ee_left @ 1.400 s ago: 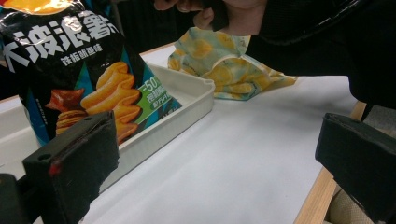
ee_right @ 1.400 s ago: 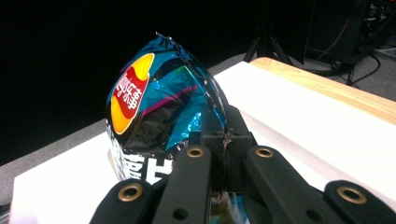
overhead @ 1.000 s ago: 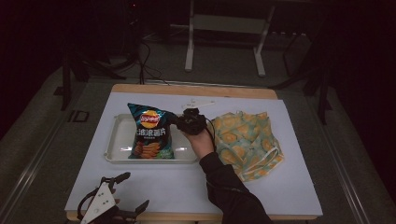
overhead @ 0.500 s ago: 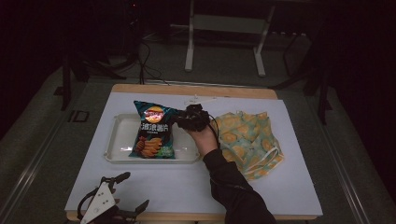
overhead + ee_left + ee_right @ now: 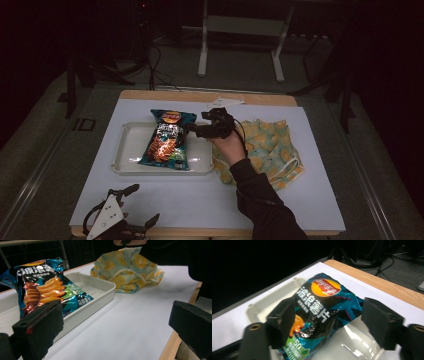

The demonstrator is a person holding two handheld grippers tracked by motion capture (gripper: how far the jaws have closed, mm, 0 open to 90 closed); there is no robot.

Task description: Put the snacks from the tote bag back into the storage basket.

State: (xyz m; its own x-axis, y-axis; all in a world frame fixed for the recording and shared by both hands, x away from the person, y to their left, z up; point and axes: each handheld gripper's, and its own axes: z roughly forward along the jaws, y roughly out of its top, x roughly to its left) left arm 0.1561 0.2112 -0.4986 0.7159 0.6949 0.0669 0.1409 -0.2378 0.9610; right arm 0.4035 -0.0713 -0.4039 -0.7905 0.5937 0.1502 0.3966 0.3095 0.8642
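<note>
My right tool (image 5: 192,131) sits with jaws apart just beside the chip bag (image 5: 167,140), which lies in the white tray (image 5: 127,150) on the table (image 5: 200,200). My left tool (image 5: 131,220) rests at the table's near edge, jaws apart. A yellow cloth (image 5: 270,145) lies right of the tray.

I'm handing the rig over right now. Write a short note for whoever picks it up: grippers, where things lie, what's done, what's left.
Right gripper: jaws open, beside the chip bag's right edge, holding nothing.
Left gripper: open, idle near the table's front-left edge.
Chip bag: lies in the white tray, top end leaning over the far rim.
Yellow patterned cloth: crumpled on the table, right of the tray.
Done: bag is in the tray.
Left: probably draw the right gripper clear; cloth untouched.
</note>
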